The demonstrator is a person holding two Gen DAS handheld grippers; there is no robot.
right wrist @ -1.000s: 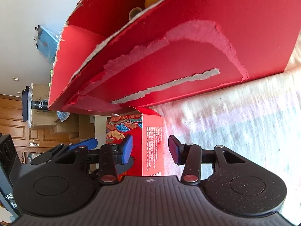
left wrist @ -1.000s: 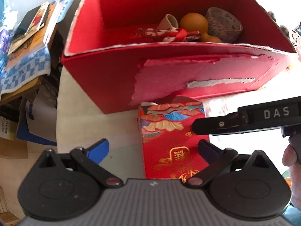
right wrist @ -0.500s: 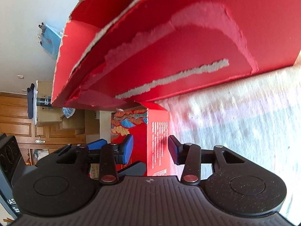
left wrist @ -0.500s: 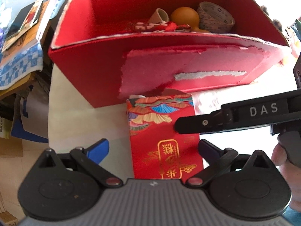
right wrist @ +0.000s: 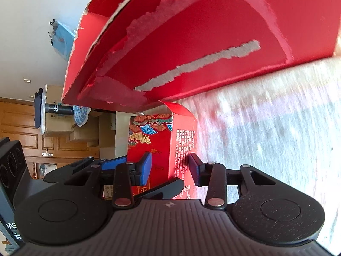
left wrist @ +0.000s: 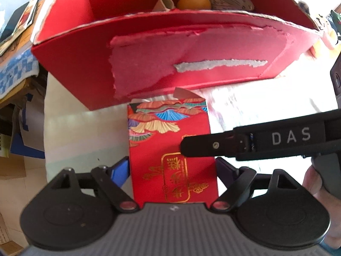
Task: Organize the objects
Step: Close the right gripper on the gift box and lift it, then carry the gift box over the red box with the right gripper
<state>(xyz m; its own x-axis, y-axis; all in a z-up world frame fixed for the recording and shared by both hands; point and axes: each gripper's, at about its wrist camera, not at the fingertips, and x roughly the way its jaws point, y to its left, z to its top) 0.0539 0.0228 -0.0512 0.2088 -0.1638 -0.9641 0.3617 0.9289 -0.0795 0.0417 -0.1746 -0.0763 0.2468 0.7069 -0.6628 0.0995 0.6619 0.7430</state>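
A home: wooden cupboard doors [right wrist: 21, 128], stacked cardboard boxes [right wrist: 85, 132], hanging clothes [right wrist: 39, 106].

the white letters "das" stand on the black body of the right gripper [left wrist: 289, 137], seen from the left wrist view. the small red carton [left wrist: 170, 149] carries a gold framed emblem with chinese characters, too stylised to read. on its narrow side [right wrist: 183, 149] there are lines of small white print, too small to read.
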